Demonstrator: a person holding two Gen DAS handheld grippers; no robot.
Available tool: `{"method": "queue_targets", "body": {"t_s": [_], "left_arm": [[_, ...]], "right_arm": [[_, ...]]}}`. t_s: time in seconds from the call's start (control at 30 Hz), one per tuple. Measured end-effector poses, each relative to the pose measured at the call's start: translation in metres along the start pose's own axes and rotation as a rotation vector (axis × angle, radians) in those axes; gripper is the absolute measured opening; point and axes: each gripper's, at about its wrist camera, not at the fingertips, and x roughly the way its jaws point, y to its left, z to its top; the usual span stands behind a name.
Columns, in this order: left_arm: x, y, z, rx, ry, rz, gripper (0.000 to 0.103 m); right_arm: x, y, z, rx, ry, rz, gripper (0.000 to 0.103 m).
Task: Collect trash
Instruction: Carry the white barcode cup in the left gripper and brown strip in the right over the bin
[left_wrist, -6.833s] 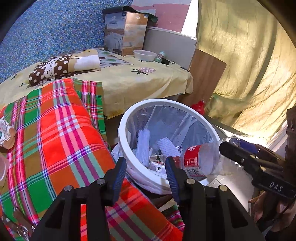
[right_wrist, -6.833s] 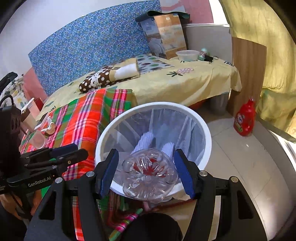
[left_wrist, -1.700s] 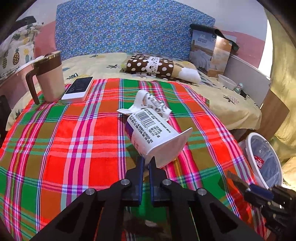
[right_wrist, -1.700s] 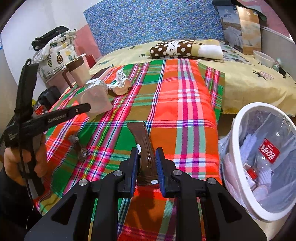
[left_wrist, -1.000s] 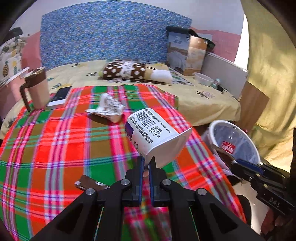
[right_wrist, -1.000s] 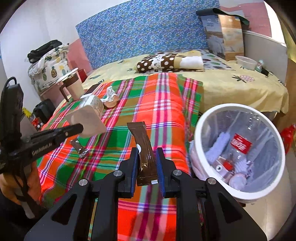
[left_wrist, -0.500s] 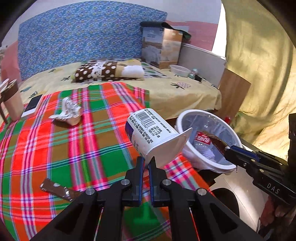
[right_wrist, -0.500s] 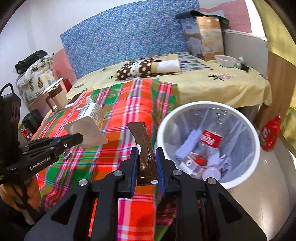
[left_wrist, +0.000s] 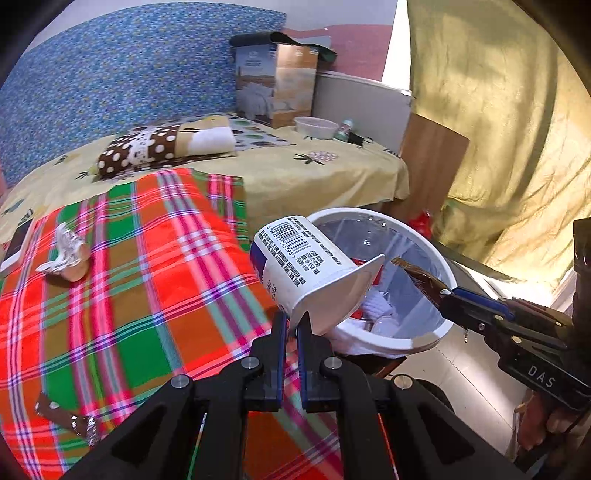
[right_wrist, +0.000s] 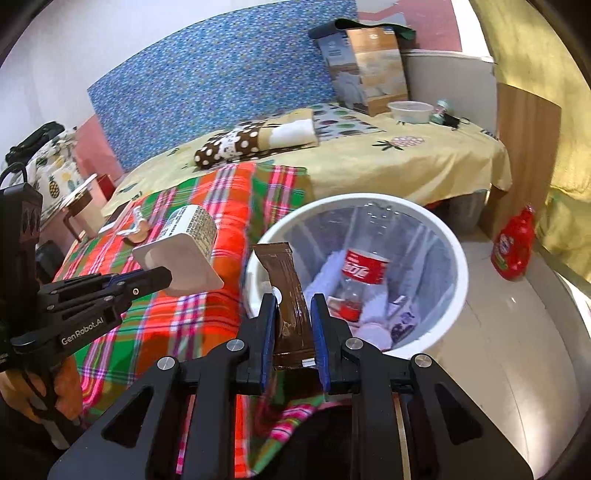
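We see the bin (left_wrist: 439, 332) half behind the cup (left_wrist: 306, 266), the mug (right_wrist: 79, 214) mostly hidden by a stool, the phone (left_wrist: 14, 243) cut by the frame edge, blanket (right_wrist: 166, 321) pattern blurred, bottle (right_wrist: 511, 247) label unreadable

Left black two-finger handheld gripper (left_wrist: 291, 325): matte black plastic frame with triangular cut-outs, two arms meeting at narrow fingers lined with blue pads. Four round silver screw heads across the linkage. Seen from the right wrist view, its side carries white lettering "GenRobot.AI", small silver screws near the tip, and a black cable loop at the rear.

Right black two-finger handheld gripper (right_wrist: 292, 321): same black frame, blue pad strips, four silver screws. From the left wrist view its side shows white letters "DAS". A hand (left_wrist: 543, 424) wraps its handle.
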Motion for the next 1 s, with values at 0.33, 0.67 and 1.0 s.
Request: {"method": "queue_targets", "body": {"t_s": [0.33, 0.67, 1.0], "left_arm": [[0.027, -0.018, 0.008, 0.035, 0.037, -0.039, 0.005], [0.061, -0.037, 0.017, 0.067, 0.092, -0.079, 0.005], [0.080, -0.046, 0.025, 0.077, 0.106, -0.093, 0.006]], "right_arm": [[0.010, -0.020, 0.001, 0.047, 0.026, -0.034, 0.022], [0.027, -0.040, 0.003, 0.076, 0.086, -0.072, 0.022], [0.029, -0.049, 0.003, 0.086, 0.089, -0.102, 0.031]]}}
